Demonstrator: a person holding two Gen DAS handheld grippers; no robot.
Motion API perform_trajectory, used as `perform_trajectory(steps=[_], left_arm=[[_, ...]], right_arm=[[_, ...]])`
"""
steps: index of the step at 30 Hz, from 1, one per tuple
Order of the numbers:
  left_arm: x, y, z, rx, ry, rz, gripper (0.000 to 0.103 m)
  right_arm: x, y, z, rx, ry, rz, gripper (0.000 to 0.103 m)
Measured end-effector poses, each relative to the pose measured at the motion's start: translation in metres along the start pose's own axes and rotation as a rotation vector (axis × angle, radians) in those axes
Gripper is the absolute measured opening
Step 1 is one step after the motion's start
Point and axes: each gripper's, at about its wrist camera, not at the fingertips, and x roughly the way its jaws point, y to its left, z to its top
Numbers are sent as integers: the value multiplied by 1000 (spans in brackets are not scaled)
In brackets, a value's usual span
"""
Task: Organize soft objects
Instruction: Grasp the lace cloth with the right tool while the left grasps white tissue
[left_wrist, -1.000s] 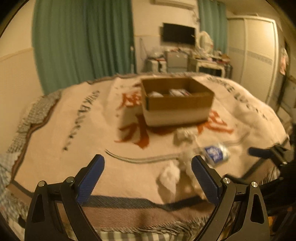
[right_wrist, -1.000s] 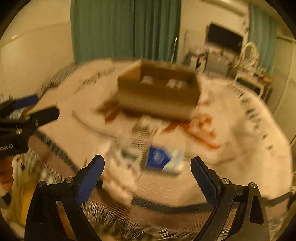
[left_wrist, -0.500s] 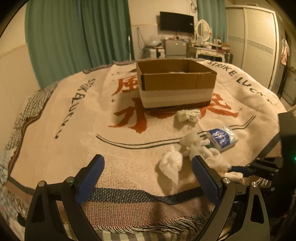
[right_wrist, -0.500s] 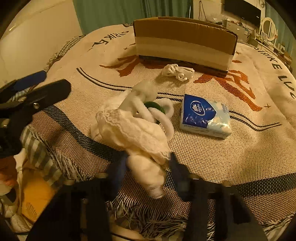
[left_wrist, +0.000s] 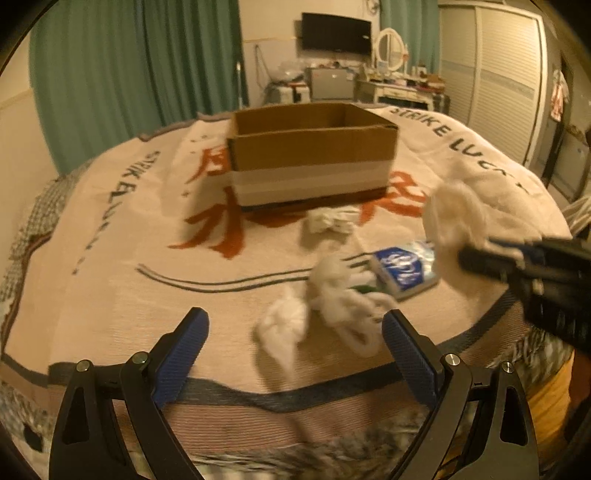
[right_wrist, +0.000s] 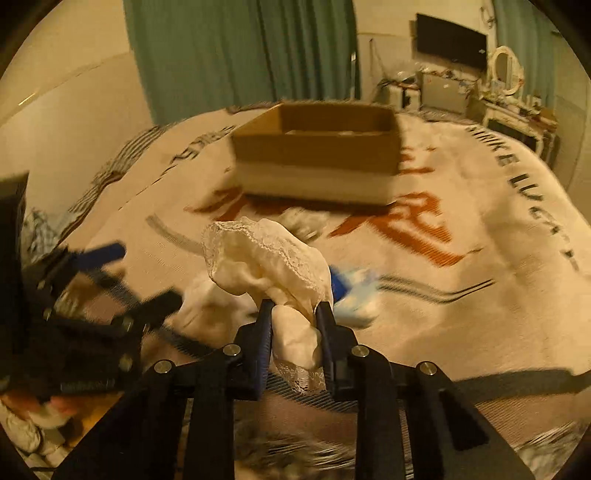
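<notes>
My right gripper (right_wrist: 294, 314) is shut on a white lace-trimmed cloth (right_wrist: 266, 258) and holds it above the blanket; it also shows in the left wrist view (left_wrist: 461, 218). An open cardboard box (left_wrist: 314, 155) stands at the middle of the bed, also seen in the right wrist view (right_wrist: 317, 155). My left gripper (left_wrist: 295, 332) is open and empty above the near blanket edge. Just ahead of it lie a white soft bundle (left_wrist: 284, 325) and a white tangled cloth (left_wrist: 343, 295). A blue tissue pack (left_wrist: 402, 266) and a small white cloth (left_wrist: 328, 221) lie further on.
The patterned blanket (left_wrist: 129, 258) covers the bed, with a fringed edge close to me. Green curtains (left_wrist: 129, 74), a TV, a dresser and a wardrobe (left_wrist: 498, 74) stand beyond the bed. The left gripper shows at the left in the right wrist view (right_wrist: 92, 295).
My right gripper closed on the lace cloth and lifted it off the blanket toward the box. The left gripper stayed open and shifted slightly.
</notes>
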Motion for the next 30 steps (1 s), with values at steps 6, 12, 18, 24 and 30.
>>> perform_trajectory(steps=[6, 12, 18, 24, 30], left_arm=[[19, -32, 0, 57, 38, -57, 81], [31, -36, 3, 58, 71, -74, 76], [36, -12, 23, -8, 48, -45, 75], [71, -6, 33, -13, 123, -75, 59], [79, -14, 33, 11, 150, -138, 43]], right_arm=[[-3, -30, 6, 49, -20, -17, 23], [5, -41, -3, 83, -4, 13, 23], [6, -49, 0, 93, -19, 9, 23], [18, -49, 6, 80, -4, 7, 23], [27, -48, 6, 75, 17, 2, 23]])
